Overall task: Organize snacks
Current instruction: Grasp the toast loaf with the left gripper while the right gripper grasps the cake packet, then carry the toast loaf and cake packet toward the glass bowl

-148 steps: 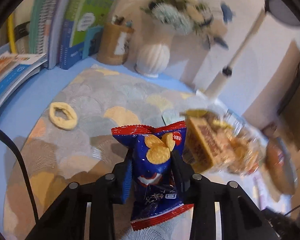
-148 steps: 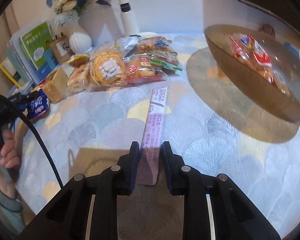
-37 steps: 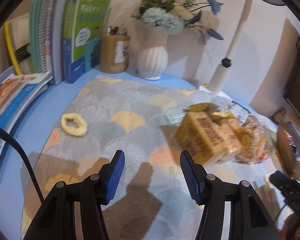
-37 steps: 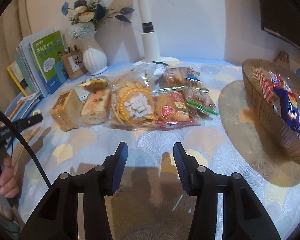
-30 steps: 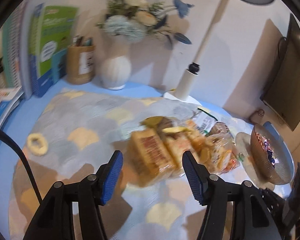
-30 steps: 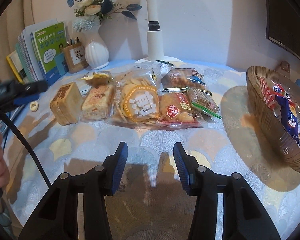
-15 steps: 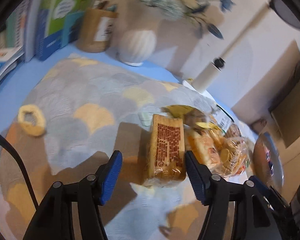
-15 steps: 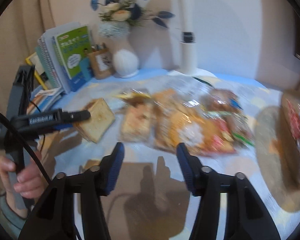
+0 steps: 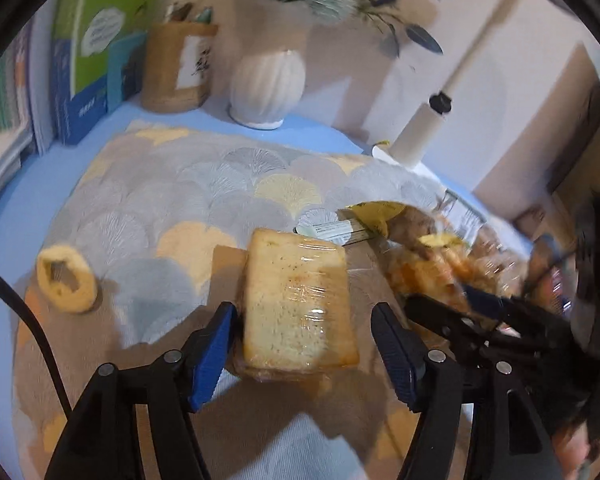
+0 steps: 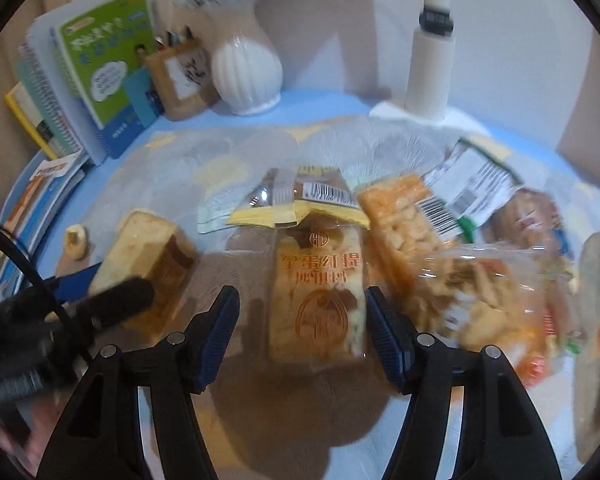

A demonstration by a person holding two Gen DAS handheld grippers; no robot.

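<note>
Plastic-wrapped cake slice (image 9: 298, 300) is lying on the patterned cloth (image 9: 204, 188), sitting between the blue pads of the left gripper (image 9: 302, 354). Its left edge is just beside the left pad, perhaps touching, while a clear gap is showing at the right pad, so the jaws are standing open and not clamping it; they have just been opening a little further. Next to it, a second wrapped cake (image 10: 318, 300) with orange lettering is lying between the fingers of the right gripper (image 10: 302, 338), whose jaws have likewise just been widening; a gap is showing on the left side and the right pad is sitting close to the wrapper without pressing it, so nothing is being held. Behind and to the right, a heap of other snack packets (image 10: 460, 248) is crowding together, blurred in both views. A small yellow ring (image 9: 66, 282) is resting apart on the cloth. Farther back, a white ribbed vase (image 10: 248, 74), a wooden pen holder (image 10: 182, 78), upright books (image 10: 100, 68) and a white lamp post (image 10: 430, 56) are standing along the wall.
</note>
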